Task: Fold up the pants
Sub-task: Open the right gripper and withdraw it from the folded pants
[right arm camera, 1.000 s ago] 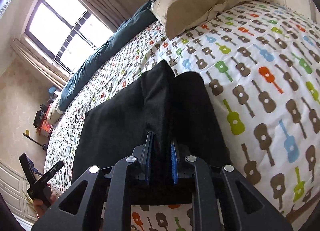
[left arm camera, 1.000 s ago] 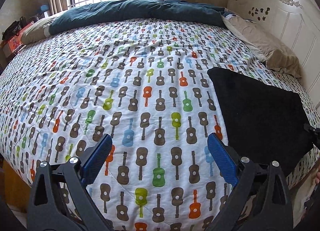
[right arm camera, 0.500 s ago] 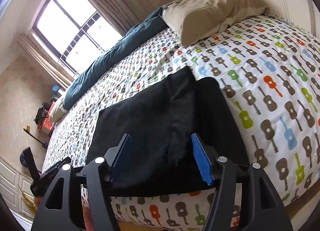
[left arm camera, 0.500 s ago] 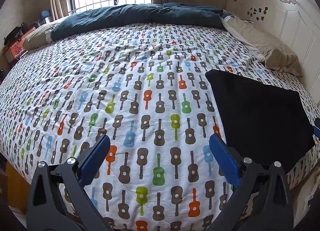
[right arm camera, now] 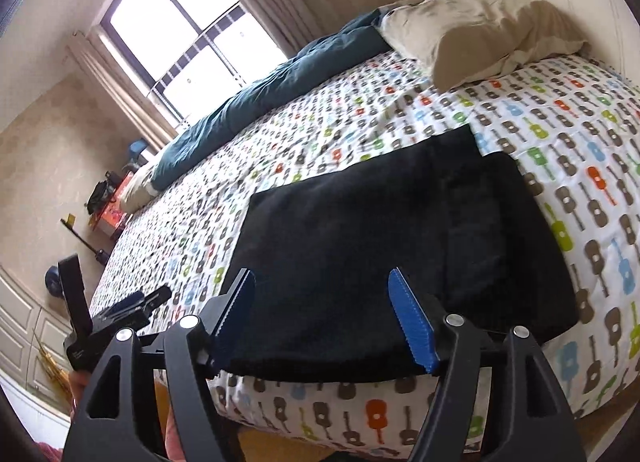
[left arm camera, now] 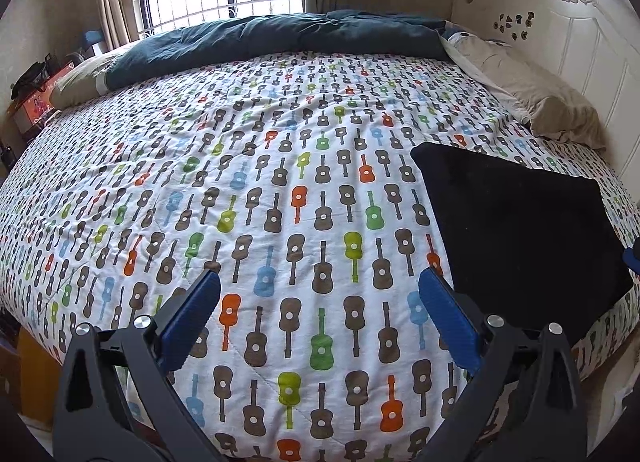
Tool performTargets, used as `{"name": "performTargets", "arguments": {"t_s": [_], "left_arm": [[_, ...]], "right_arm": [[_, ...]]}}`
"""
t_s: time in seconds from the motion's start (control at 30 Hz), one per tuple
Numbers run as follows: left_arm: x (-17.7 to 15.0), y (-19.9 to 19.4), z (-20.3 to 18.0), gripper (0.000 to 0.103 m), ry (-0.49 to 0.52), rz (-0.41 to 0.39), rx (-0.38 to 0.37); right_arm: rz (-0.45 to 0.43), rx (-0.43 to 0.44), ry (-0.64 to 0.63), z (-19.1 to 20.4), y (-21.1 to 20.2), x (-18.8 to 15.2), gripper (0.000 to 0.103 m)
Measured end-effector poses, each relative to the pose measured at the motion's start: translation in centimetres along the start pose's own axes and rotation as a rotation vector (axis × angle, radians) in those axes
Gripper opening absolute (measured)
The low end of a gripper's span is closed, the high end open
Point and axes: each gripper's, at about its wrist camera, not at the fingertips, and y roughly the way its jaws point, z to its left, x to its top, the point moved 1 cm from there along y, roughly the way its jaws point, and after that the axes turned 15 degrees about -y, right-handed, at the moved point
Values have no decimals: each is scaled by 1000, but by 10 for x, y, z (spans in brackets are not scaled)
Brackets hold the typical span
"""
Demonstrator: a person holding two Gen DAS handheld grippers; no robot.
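Observation:
The black pants (right arm camera: 380, 230) lie folded into a flat rectangle near the bed's front edge; in the left wrist view the pants (left arm camera: 520, 222) sit at the right. My right gripper (right arm camera: 324, 282) hovers over their near edge, jaws opening, pads off the cloth and nothing pinched. To the left of the pants my left gripper (left arm camera: 320, 286) stands open above the guitar-print bedspread (left arm camera: 280, 182), holding nothing. At the lower left of the right wrist view, the left gripper (right arm camera: 120, 310) shows again.
A teal duvet (left arm camera: 280, 38) lies rolled along the far side under the window. A beige pillow (left arm camera: 528, 94) rests by the white headboard (left arm camera: 560, 22). Clutter and an orange box (left arm camera: 36, 106) stand at the far left, beyond the bed.
My right gripper let go of the pinched fold of pants, opened wide and drew back and up. The fold dropped flat. My left gripper stayed nearly still and open.

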Motion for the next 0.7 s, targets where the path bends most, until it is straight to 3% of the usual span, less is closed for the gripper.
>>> {"name": "performTargets", "arguments": {"t_s": [0.1,0.2,0.37,0.7], "left_arm": [[2,-6,0,100,-5,-45,10],[3,-12,0,101,4,-107,73],[6,-21,-5,100,32,-149,51],[-2,-14,4,100,-24,-77,13]], "right_arm": [[27,29,-27,15,10,-3,69],[59,60,-42,28,22,-10,69],[102,93,-60,43,38,-17,70],[124,84,-78,61,46,-16,81]]}}
